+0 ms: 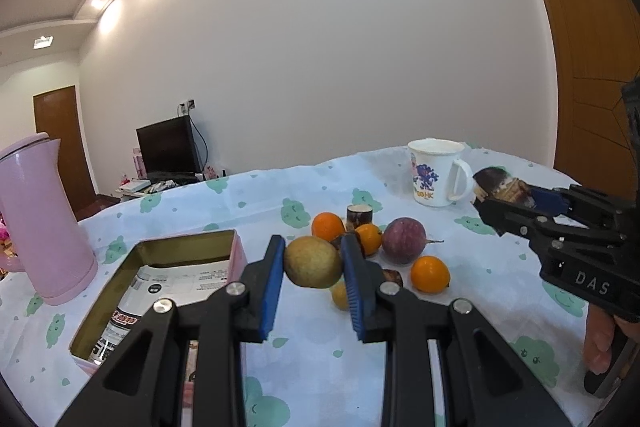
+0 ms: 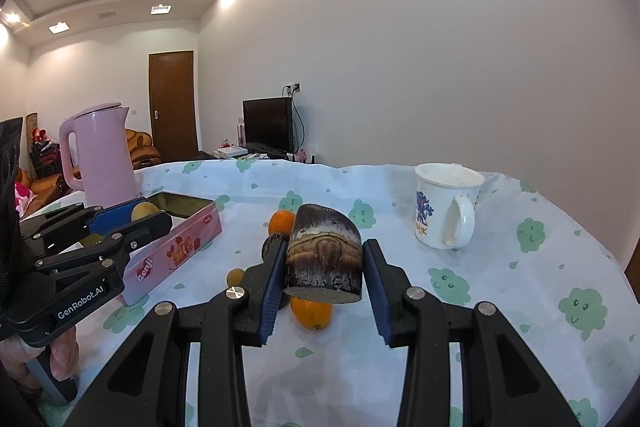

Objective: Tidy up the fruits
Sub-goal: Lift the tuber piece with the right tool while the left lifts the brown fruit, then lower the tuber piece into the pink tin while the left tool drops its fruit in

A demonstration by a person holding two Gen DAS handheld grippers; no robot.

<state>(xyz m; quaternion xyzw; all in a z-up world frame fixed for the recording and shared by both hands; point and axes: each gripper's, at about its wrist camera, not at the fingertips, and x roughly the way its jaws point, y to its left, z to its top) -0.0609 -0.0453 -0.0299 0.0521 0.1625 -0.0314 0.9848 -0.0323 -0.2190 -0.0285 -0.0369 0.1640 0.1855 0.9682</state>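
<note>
The pink rectangular tin box [image 1: 160, 279] with a gold-coloured interior sits open on the cloud-print tablecloth [image 1: 304, 347], holding only a printed paper sheet and a black-and-white label whose writing is too small to read; its outer side wall, in the right wrist view, carries the word "Genji" beside a fruit drawing. The left gripper [image 1: 313, 269] — marked "GenRobot.AI" — clamps a yellow-green pear [image 1: 312, 262] between its blue pads, just right of the tin and above the cloth. The right gripper [image 2: 323, 275], marked "DAS", grasps a dark brown sugarcane segment [image 2: 324, 255] above the fruit pile: three oranges [image 1: 430, 274], a purple passion fruit [image 1: 403, 240], a further cane piece [image 1: 359, 215]. A white mug [image 1: 434, 173] printed "HK" and a pink kettle [image 1: 40, 223] stand apart.
</note>
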